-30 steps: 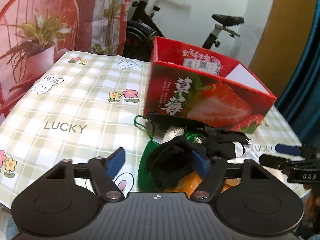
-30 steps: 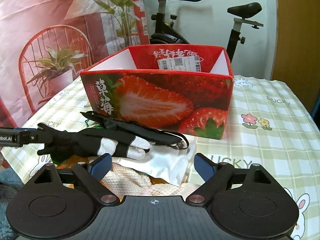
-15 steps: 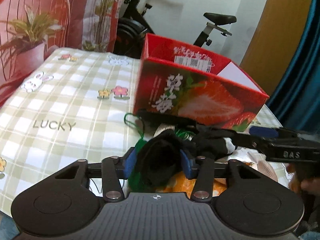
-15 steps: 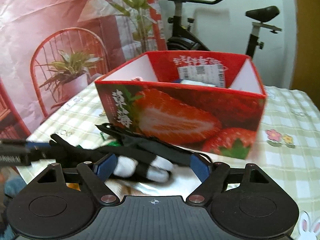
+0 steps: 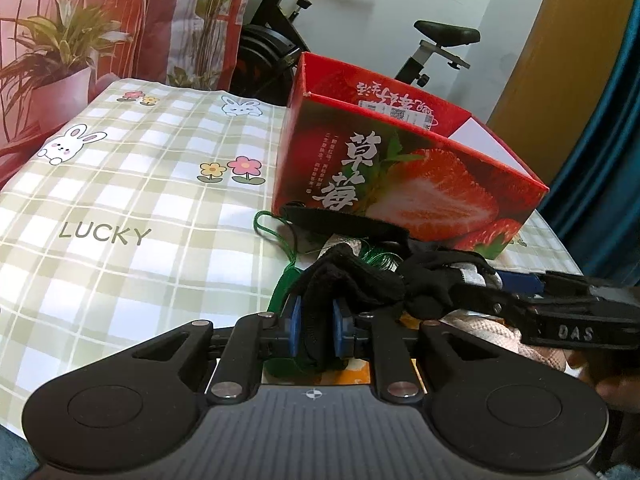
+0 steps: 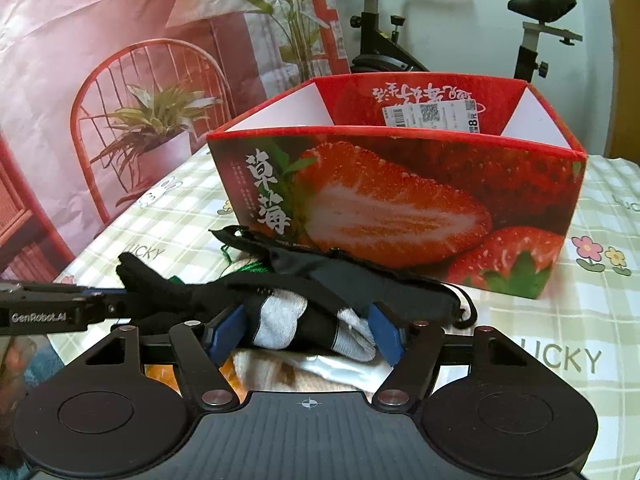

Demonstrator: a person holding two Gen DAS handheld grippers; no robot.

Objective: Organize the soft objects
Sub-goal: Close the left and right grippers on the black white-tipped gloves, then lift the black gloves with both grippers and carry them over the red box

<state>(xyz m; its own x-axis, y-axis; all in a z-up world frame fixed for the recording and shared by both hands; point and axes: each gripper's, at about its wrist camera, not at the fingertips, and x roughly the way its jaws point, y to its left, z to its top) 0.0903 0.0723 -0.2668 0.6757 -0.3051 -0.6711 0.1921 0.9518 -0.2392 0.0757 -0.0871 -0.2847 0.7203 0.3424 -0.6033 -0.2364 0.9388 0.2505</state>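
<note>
Barely started: left gripper [image 5: 314, 330] just pinched the black sock [image 5: 352, 280], right gripper [image 6: 304, 332] half-open, closing round its grey toe; pile's outside the strawberry box [image 6: 400, 200]

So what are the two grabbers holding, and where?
The left gripper pinches the black end of the glove. The right gripper has been closing around its grey-tipped fingers, seemingly not squeezing yet.

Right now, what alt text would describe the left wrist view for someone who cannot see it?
The left gripper pinches a black glove from a pile of soft things on a checked tablecloth. A red strawberry box stands open just behind, and the right gripper reaches in from the right.
</note>
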